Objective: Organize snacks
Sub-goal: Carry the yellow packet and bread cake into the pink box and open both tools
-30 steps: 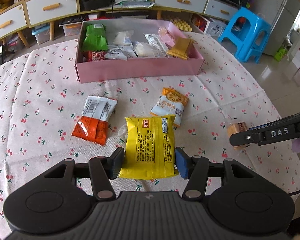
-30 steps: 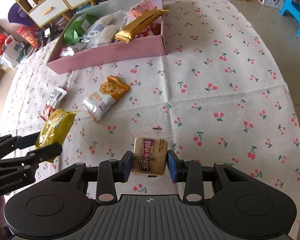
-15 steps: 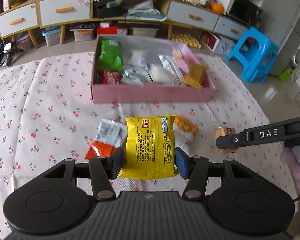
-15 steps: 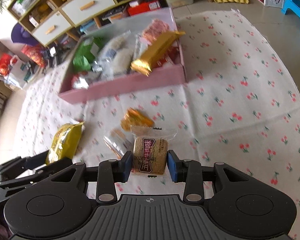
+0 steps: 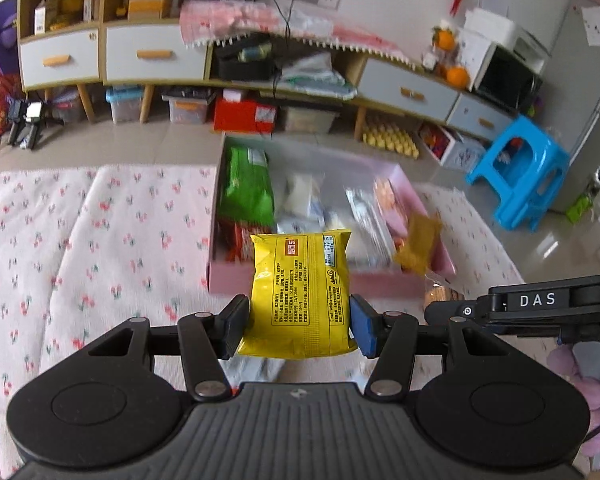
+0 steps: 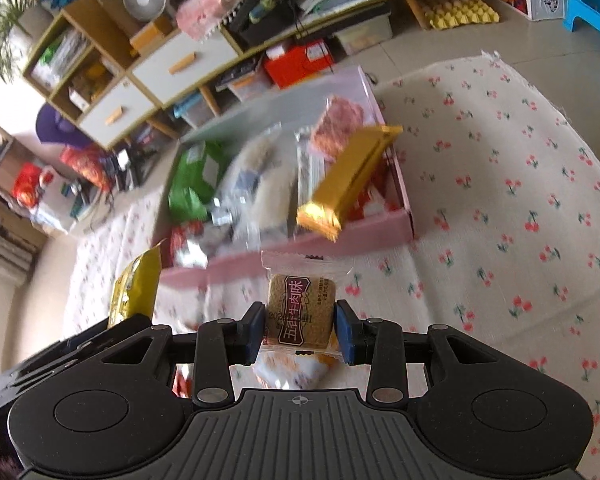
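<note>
Left gripper (image 5: 299, 326): black body, ribbed top, 2 round caps, silver screws, 1 blue pad. Right gripper (image 6: 300, 330): same black build, "DAS" marking, blue pads.

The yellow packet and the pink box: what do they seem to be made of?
The yellow packet, held in the left tongs, looks like thin plastic film with a glossy finish: it shows a sheen, wrinkles and crimped ends. The pink box looks like matte cardboard, with flat, thin, straight walls and no shine; this is a guess.
</note>
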